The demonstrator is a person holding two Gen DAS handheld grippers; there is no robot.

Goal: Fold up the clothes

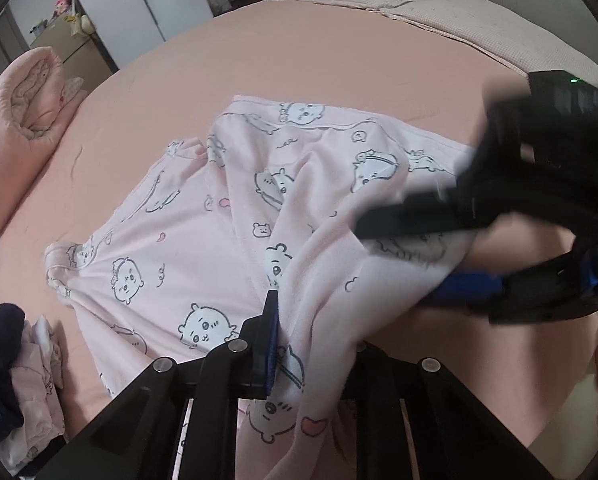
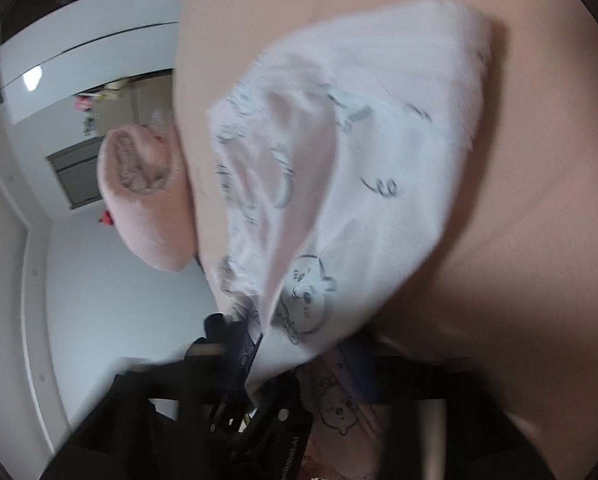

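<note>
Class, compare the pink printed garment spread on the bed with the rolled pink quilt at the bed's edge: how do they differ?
The printed garment carries cartoon faces; the rolled quilt is plain outside. The garment lies loosely spread and creased, one edge lifted; the quilt is a thick roll. The left tool pinches the garment; nothing touches the quilt. Both are pink and rest on the bed.

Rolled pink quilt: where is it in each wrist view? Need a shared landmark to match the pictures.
Left wrist view: the rolled pink quilt lies at the far left edge, on the pink bed sheet, its open end facing the camera.
Right wrist view: it sits left of centre, at the sheet's left edge; the picture is rolled and blurred.
Shared landmark: the pink cartoon-print garment, beside the quilt in both views.
</note>
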